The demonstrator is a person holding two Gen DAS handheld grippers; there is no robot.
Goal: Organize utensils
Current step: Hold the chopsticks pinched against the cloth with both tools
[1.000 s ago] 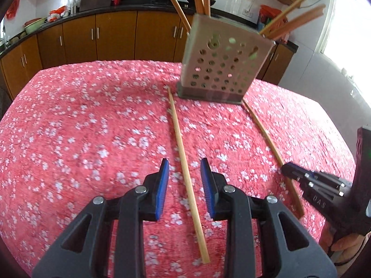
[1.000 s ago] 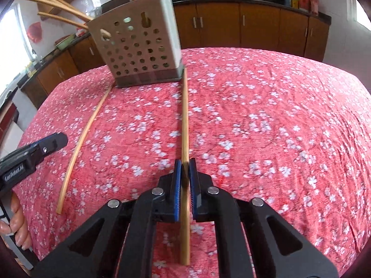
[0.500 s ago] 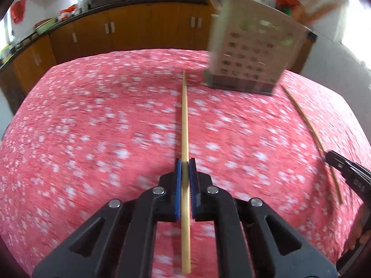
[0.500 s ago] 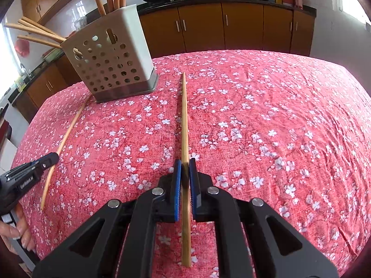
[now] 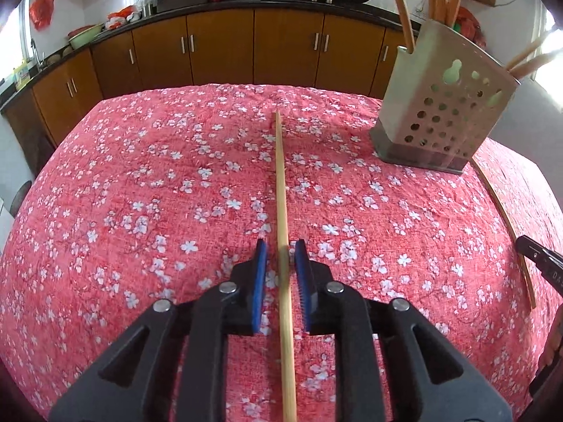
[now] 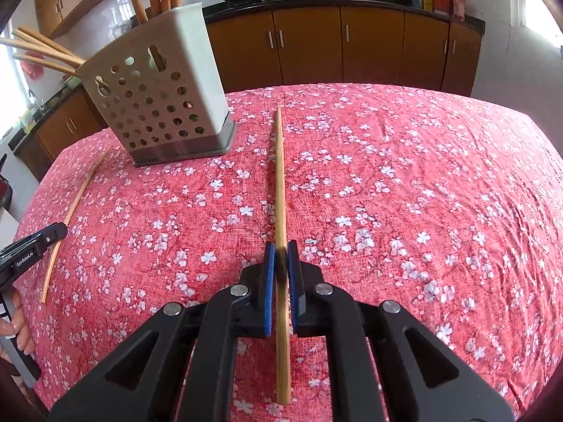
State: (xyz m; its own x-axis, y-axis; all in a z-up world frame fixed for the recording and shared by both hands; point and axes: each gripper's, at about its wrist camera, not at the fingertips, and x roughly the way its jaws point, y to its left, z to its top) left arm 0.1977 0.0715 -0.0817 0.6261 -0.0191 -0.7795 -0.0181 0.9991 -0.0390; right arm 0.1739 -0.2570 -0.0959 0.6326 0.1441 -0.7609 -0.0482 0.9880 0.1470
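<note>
On red floral-cloth counter (image 5: pixel 140 211), left wrist view: our left gripper (image 5: pixel 280 263) straddles pale bamboo chopstick (image 5: pixel 281 190); jaws just reopened, pads clear of it, nothing gripped. We judge: re-close squarely mid-shaft before lifting toward perforated beige utensil holder (image 5: pixel 440 112).

Right wrist view: our right gripper (image 6: pixel 280 267) clenched on second bamboo chopstick (image 6: pixel 279 183), holder just left. Lift, tip upright. Left gripper's body reads "GenRobot.AI".

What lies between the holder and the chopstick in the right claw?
Only bare tablecloth separates the holder from the chopstick in the right claw; the right wrist view shows it.
</note>
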